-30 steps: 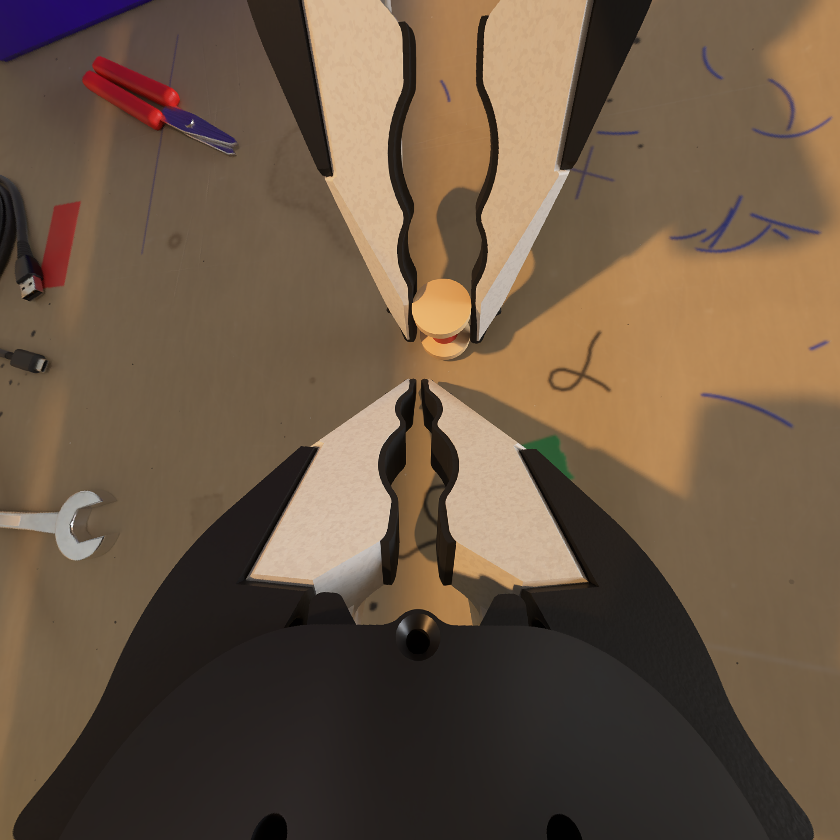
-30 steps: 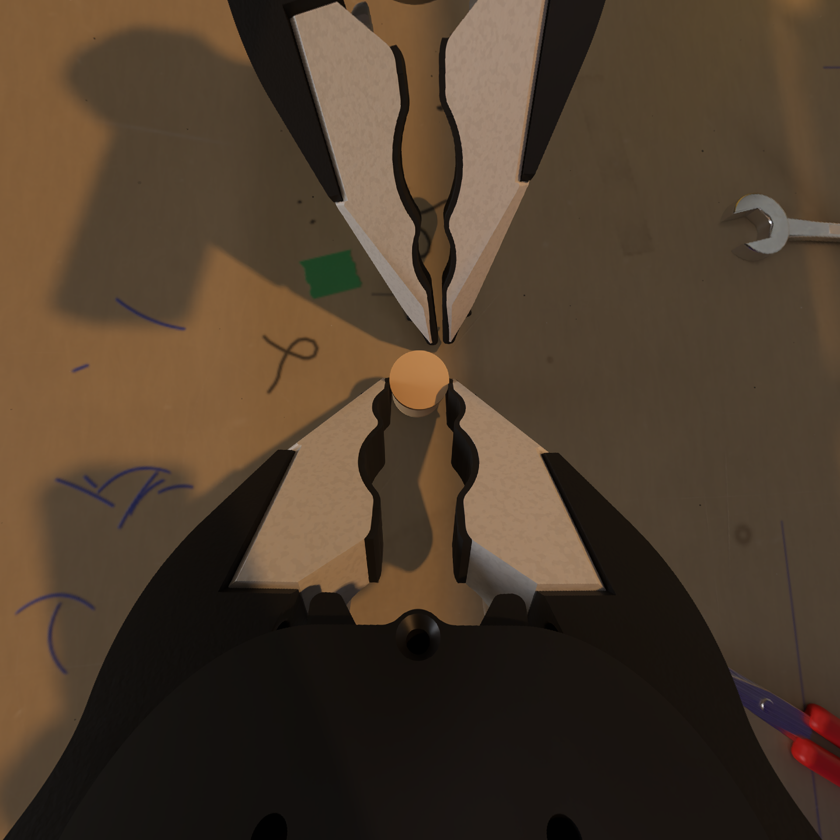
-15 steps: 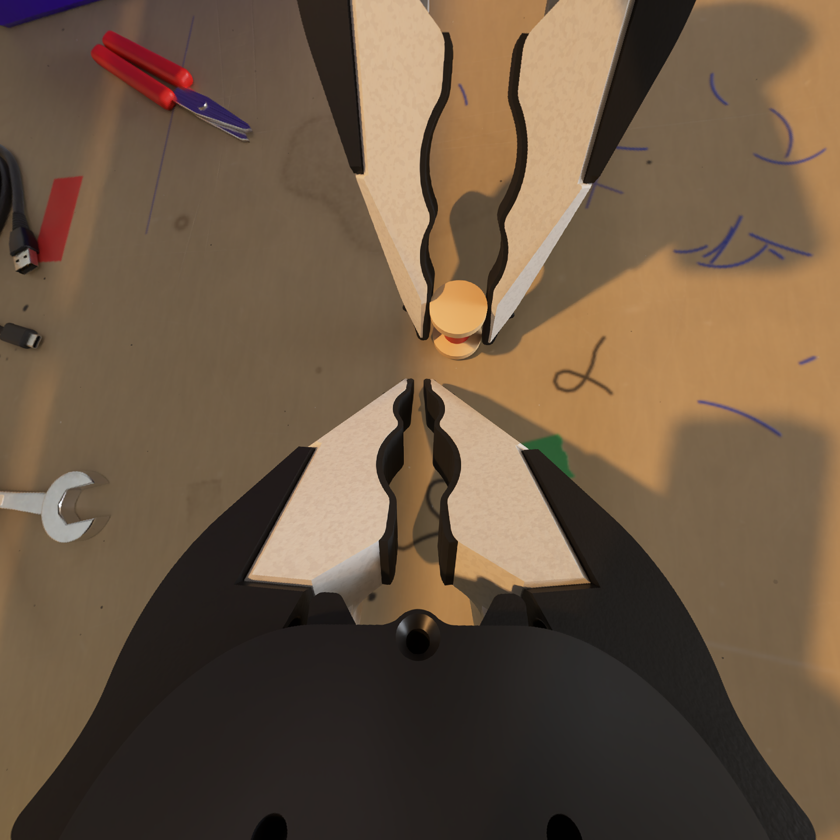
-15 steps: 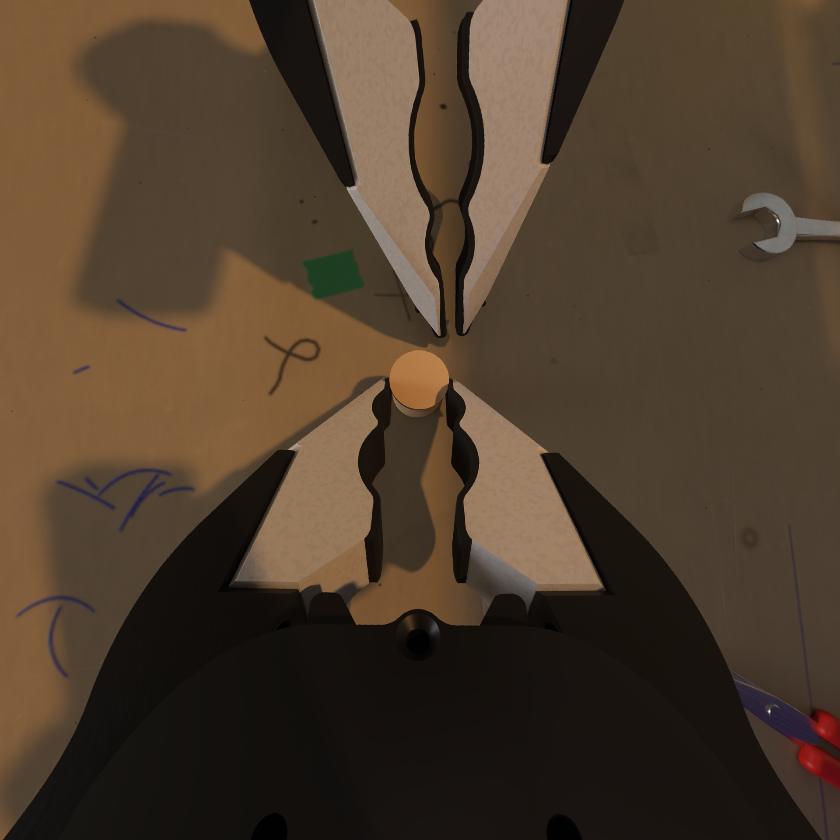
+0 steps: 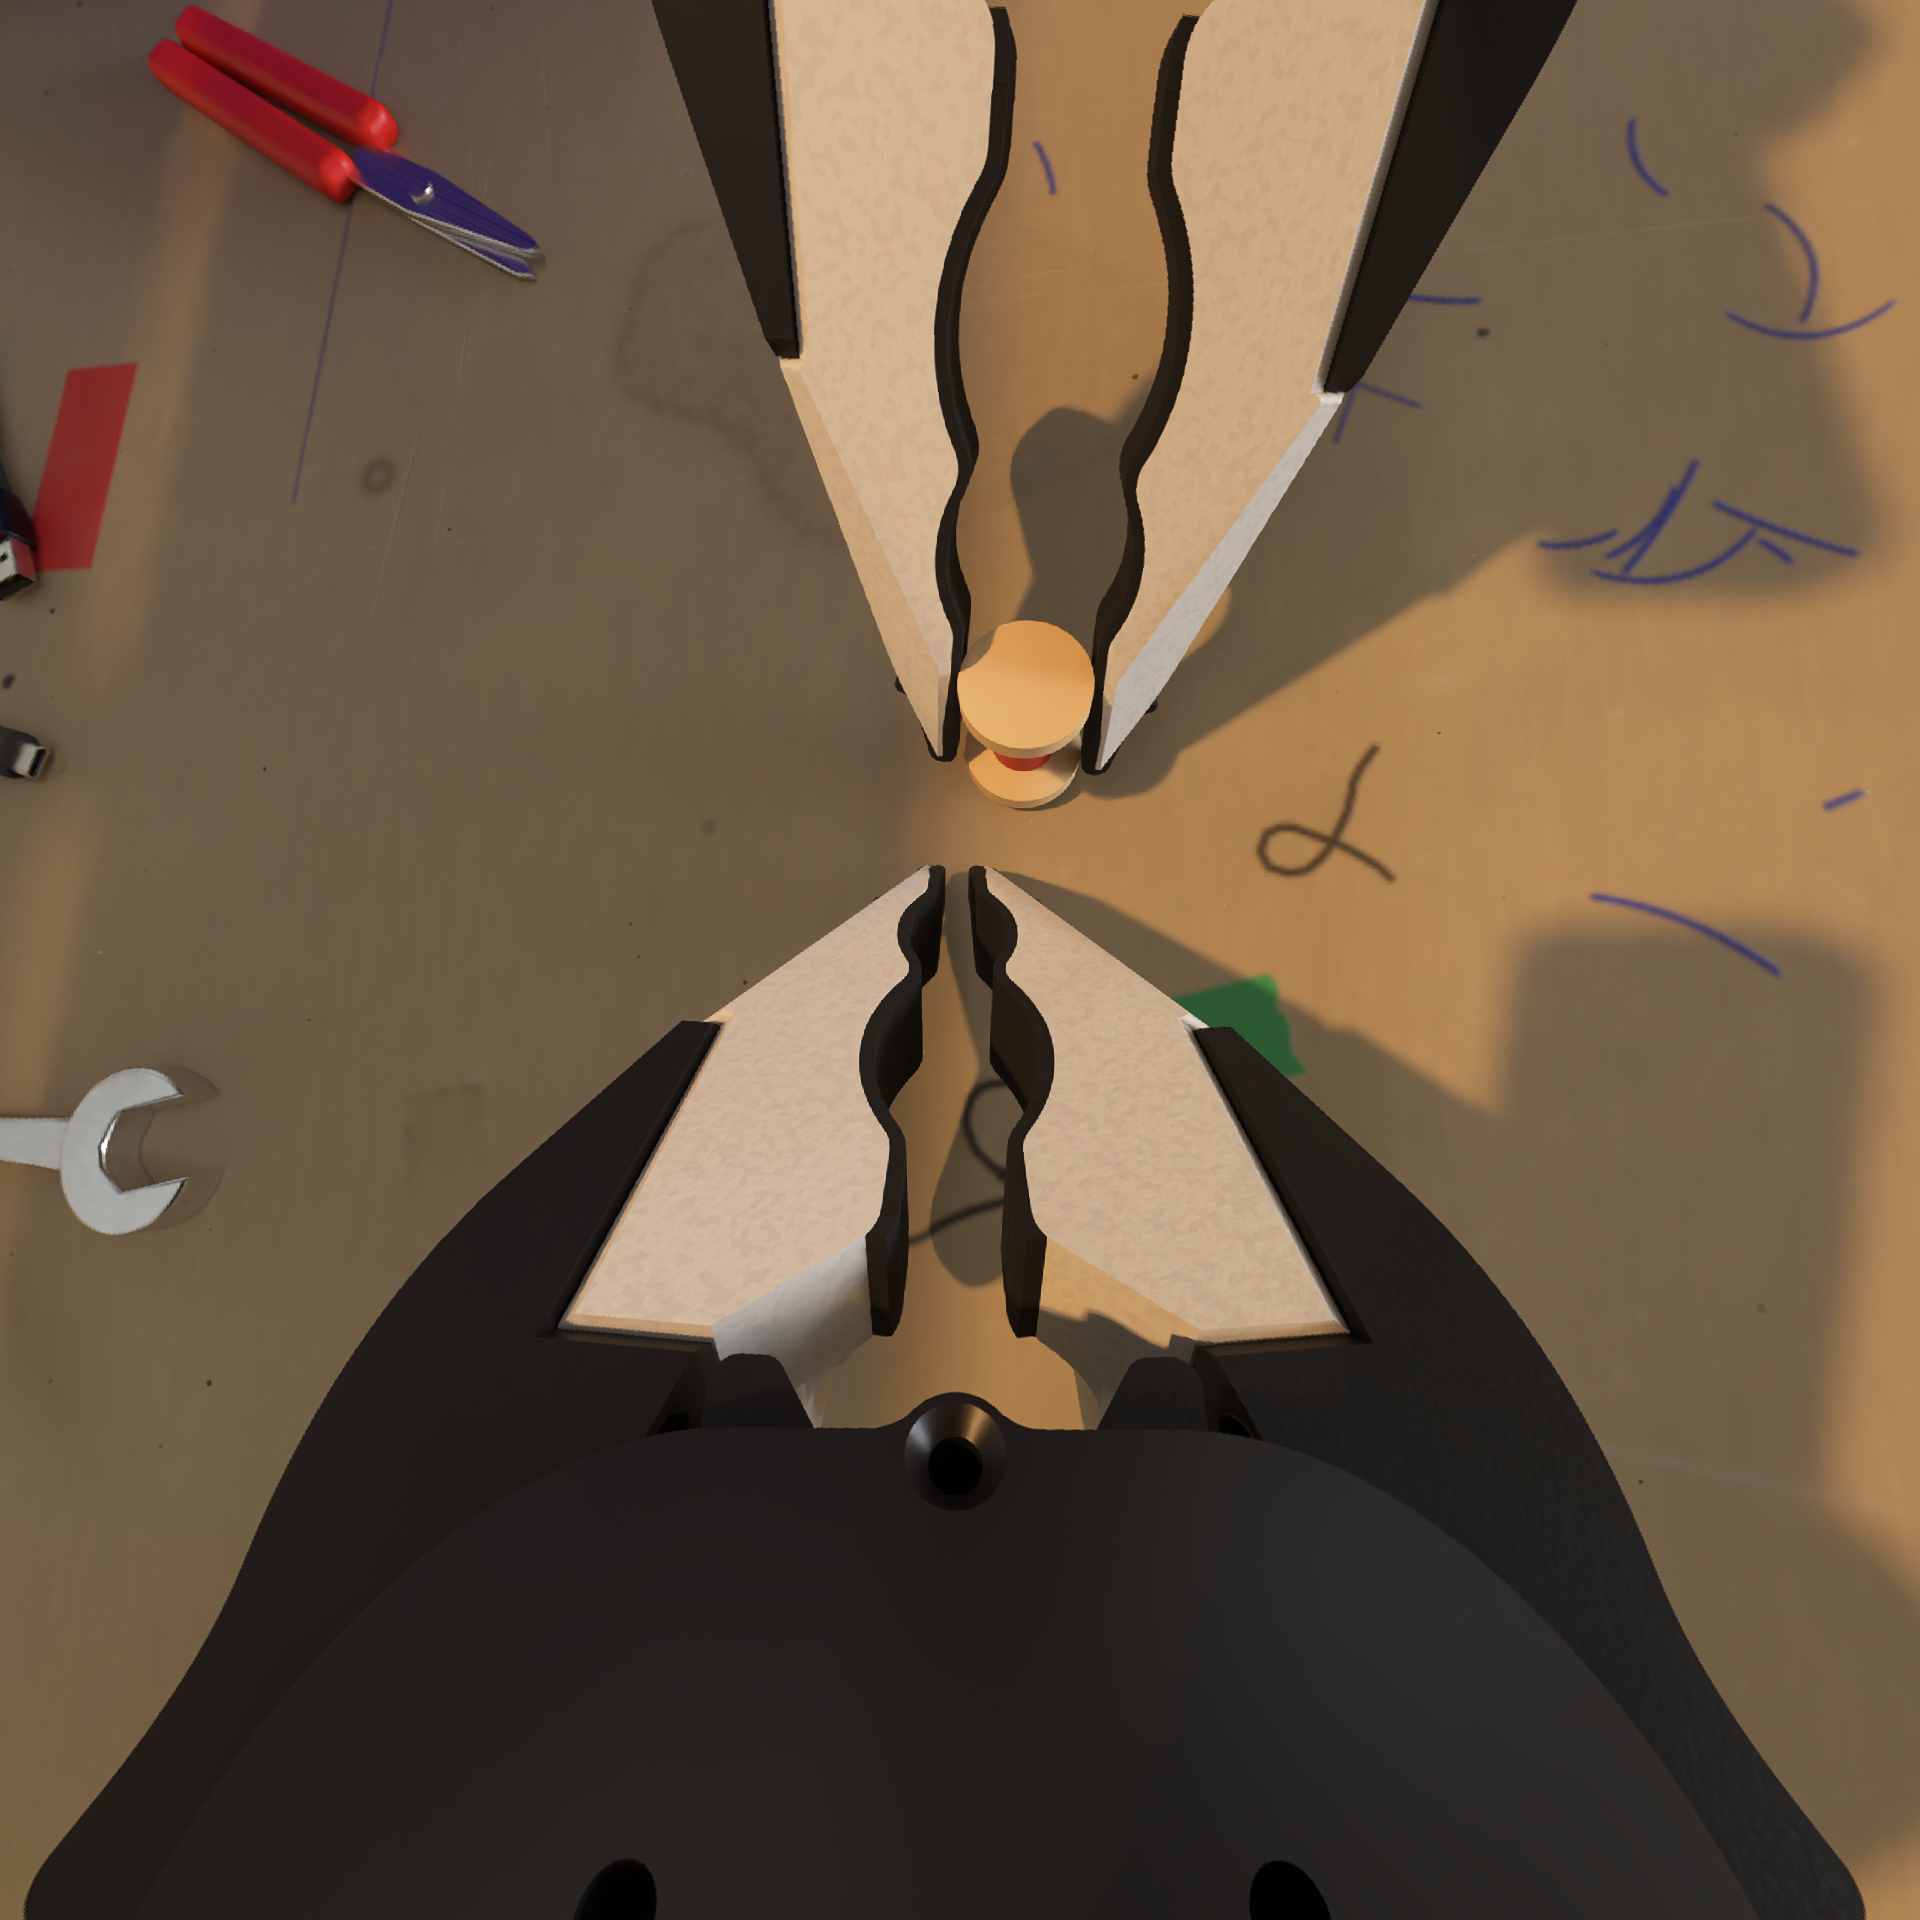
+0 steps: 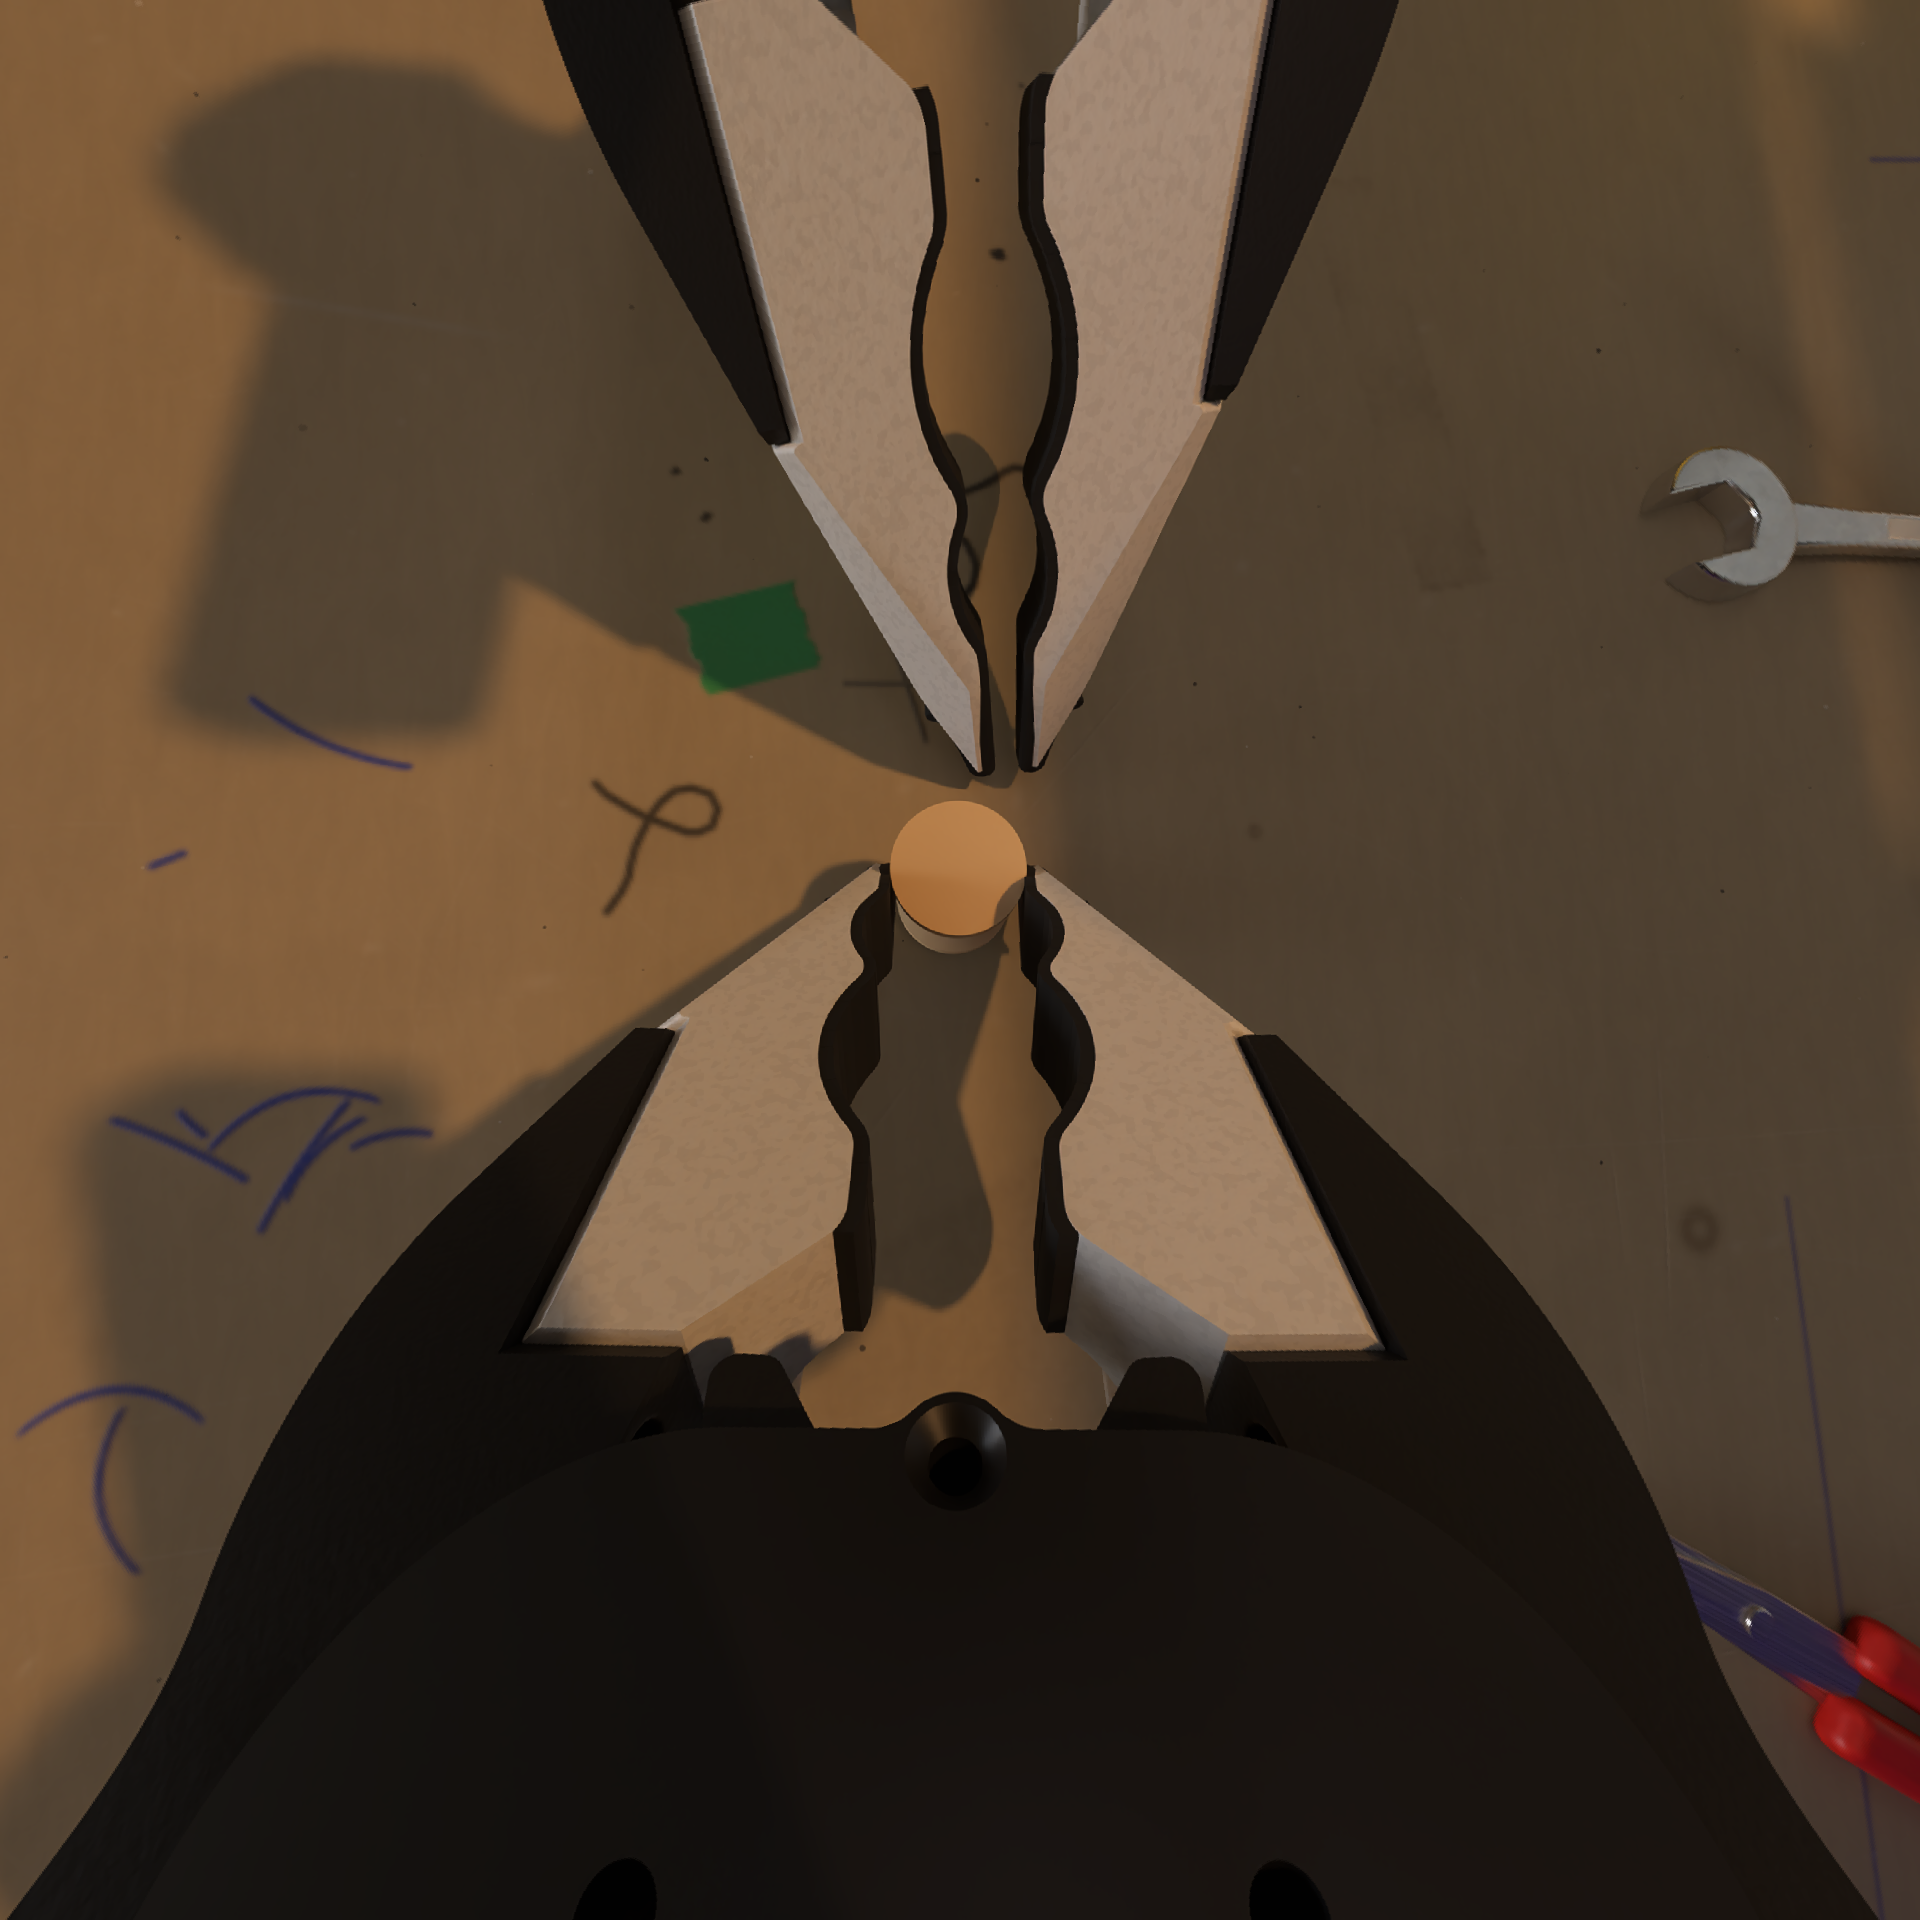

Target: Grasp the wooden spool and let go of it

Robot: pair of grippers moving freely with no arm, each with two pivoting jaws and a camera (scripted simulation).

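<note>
The wooden spool (image 6: 956, 862) is small, with round tan flanges and a red core, and stands upright on the brown table. My right gripper (image 6: 958, 883) is shut on its top flange, one fingertip on each side. In the left wrist view the spool (image 5: 1023, 691) shows between the right gripper's (image 5: 1016, 758) tips. My left gripper (image 5: 956, 873) is shut and empty, pointing at the spool from the opposite side, a short gap away. It shows in the right wrist view (image 6: 1003, 767) just beyond the spool.
Red-handled scissors (image 5: 343, 145) lie at the far left, a steel wrench (image 5: 125, 1153) at the left edge. A green tape patch (image 5: 1247, 1018) lies beside my left gripper, a red strip (image 5: 88, 462) and cable plugs (image 5: 26, 753) at the left. Pen scribbles mark the table.
My left gripper drifted slightly sideways and back. The right gripper keeps the same hold on the spool; neither jaw gap has changed.
</note>
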